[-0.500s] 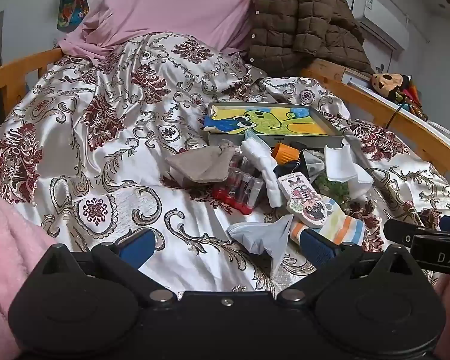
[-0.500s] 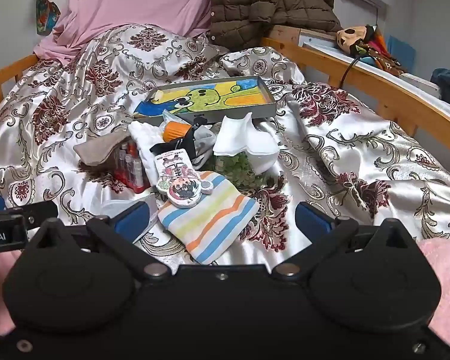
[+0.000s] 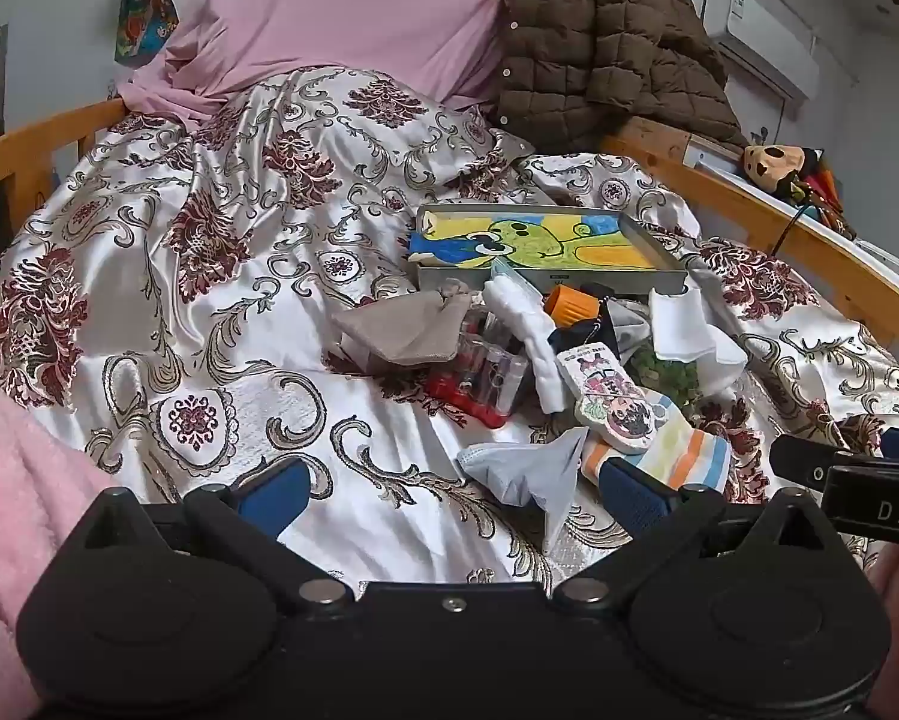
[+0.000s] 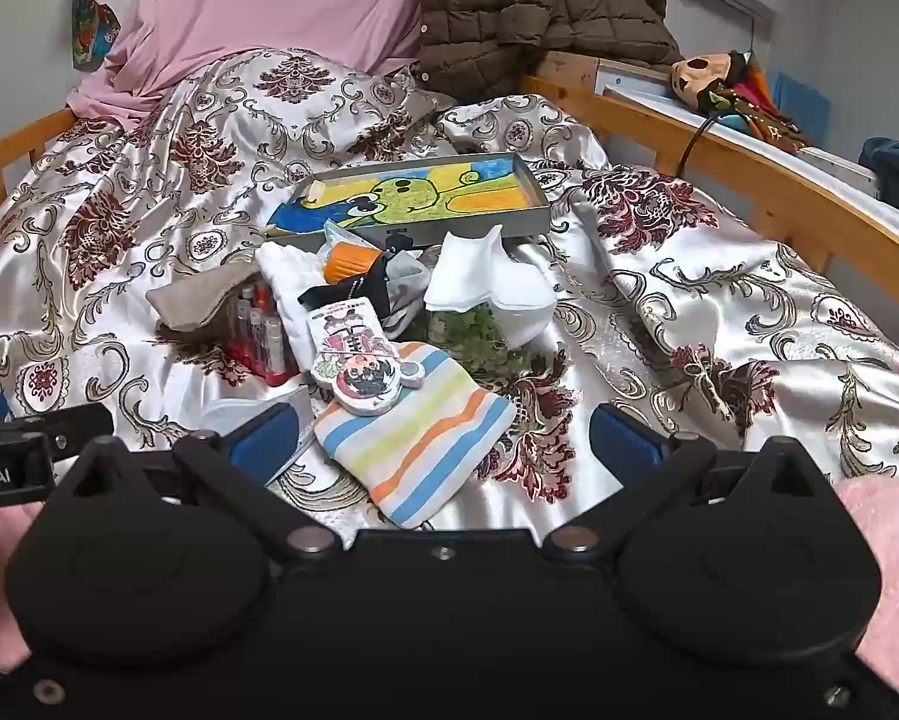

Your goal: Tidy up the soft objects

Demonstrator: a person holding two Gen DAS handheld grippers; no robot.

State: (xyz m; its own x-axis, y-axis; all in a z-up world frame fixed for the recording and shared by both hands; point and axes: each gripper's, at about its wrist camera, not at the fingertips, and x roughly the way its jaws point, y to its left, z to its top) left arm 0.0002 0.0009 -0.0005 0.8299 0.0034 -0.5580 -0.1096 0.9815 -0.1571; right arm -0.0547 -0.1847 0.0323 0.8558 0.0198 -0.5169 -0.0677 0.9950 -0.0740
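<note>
A pile of small things lies mid-bed in front of a grey tray (image 3: pixel 647 228) (image 4: pixel 533 192) with a cartoon picture inside. In it are a striped cloth (image 4: pixel 413 444) (image 3: pixel 683 450), a cartoon-print pad (image 4: pixel 359 366) (image 3: pixel 611 396), a white folded cloth (image 4: pixel 491 282) (image 3: pixel 683 324), a white sock (image 3: pixel 527 330), a taupe cloth (image 3: pixel 401 330) (image 4: pixel 197 294) and a pale blue mask (image 3: pixel 521 468). My left gripper (image 3: pixel 449 489) is open and empty, low before the pile. My right gripper (image 4: pixel 443 435) is open and empty, its jaws either side of the striped cloth's near end.
A red box of vials (image 3: pixel 485 372) and an orange-capped item (image 3: pixel 569 303) sit in the pile. A pink pillow (image 3: pixel 353 6) and brown jacket (image 3: pixel 605 48) lie at the head. Wooden rails (image 4: pixel 749 174) run along both sides. Pink fleece (image 3: pixel 23 492) lies near left.
</note>
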